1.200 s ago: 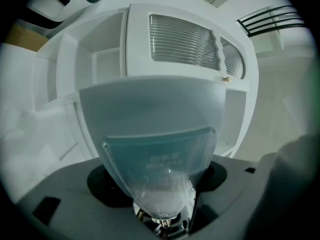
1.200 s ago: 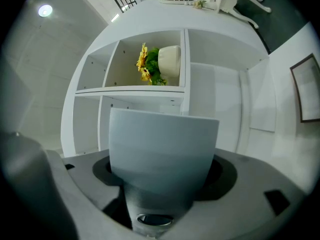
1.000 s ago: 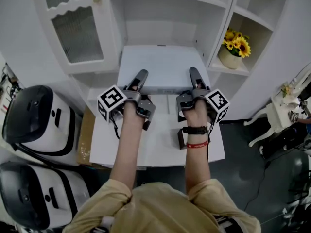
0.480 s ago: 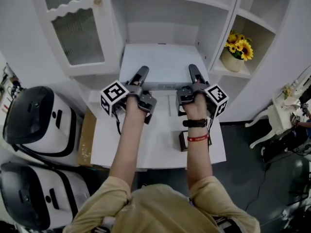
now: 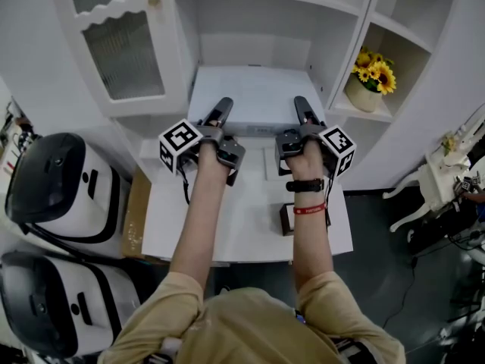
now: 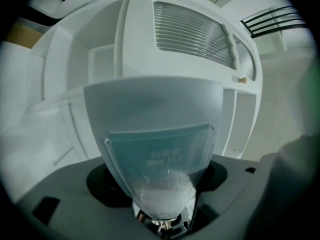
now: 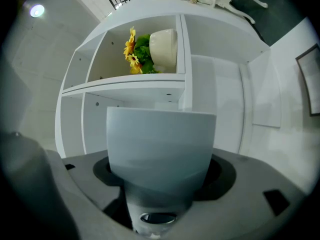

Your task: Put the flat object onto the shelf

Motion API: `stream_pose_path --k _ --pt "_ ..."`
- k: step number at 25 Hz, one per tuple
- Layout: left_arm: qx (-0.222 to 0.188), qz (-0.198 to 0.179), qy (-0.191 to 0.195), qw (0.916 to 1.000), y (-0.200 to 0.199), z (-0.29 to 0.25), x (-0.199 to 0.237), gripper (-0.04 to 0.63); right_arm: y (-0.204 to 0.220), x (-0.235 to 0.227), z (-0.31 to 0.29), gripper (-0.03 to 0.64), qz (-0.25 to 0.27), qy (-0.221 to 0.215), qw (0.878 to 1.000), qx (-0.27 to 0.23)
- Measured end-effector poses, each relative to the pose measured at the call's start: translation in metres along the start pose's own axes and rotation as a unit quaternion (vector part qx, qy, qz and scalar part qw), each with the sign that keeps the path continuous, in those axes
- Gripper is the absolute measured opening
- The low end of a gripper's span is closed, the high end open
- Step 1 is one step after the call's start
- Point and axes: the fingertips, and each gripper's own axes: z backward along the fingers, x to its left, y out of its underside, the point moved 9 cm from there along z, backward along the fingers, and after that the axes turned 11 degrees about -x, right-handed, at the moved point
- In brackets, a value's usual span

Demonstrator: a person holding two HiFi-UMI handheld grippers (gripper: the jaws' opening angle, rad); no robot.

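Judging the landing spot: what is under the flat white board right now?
The flat white board reaches into the cabinet's middle niche, its near edge above the white table. Nothing shows beneath it; the board covers the shelf surface and anything on it.

Flat box point(image 5: 254, 93) in left tool point(image 5: 222, 110), right tool point(image 5: 301, 108)

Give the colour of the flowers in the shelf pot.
Yellow sunflowers with green leaves, in a round cream pot; clearest in the right gripper view.

The flat object point(image 5: 254, 101) is seen at upper centre in the middle bay of the shelf point(image 5: 337, 48), behind the table point(image 5: 242, 226); the flower pot point(image 5: 362, 95) is placed in the right compartment
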Motion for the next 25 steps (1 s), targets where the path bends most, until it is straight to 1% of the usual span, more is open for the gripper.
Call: stream_pose_path --k 4,8,9,12,14,17,22,25 --pt "-0.003 0.001 0.000 1.0000 0.000 -0.002 0.001 0.329 -0.001 -0.001 -0.003 0.351 0.000 0.002 1.000 0.006" --pt "-0.001 -0.002 0.016 0.9999 -0.002 -0.007 0.002 0.341 -0.001 0.001 -0.007 0.371 0.025 -0.011 0.999 0.022" --pt "0.001 -0.004 0.026 0.9996 -0.002 -0.007 0.002 0.349 0.000 0.002 -0.008 0.376 0.027 -0.017 0.999 0.024" --pt "0.005 -0.010 0.058 0.9982 -0.004 -0.006 0.002 0.410 -0.001 0.003 -0.007 0.423 0.019 -0.039 0.999 0.029" --pt "0.004 -0.014 0.070 0.9974 -0.003 -0.003 0.001 0.430 -0.002 0.005 -0.003 0.449 0.024 -0.053 0.998 0.035" --pt "-0.001 -0.024 0.075 0.9969 -0.002 0.005 0.001 0.440 -0.005 0.006 0.006 0.462 0.032 -0.062 0.997 0.039" --pt "-0.012 -0.020 0.078 0.9967 -0.005 0.027 0.005 0.449 -0.006 0.003 0.028 0.462 0.026 -0.061 0.997 0.040" --pt "-0.011 -0.034 0.078 0.9963 -0.005 0.041 0.005 0.449 -0.007 0.004 0.041 0.462 0.043 -0.064 0.996 0.042"
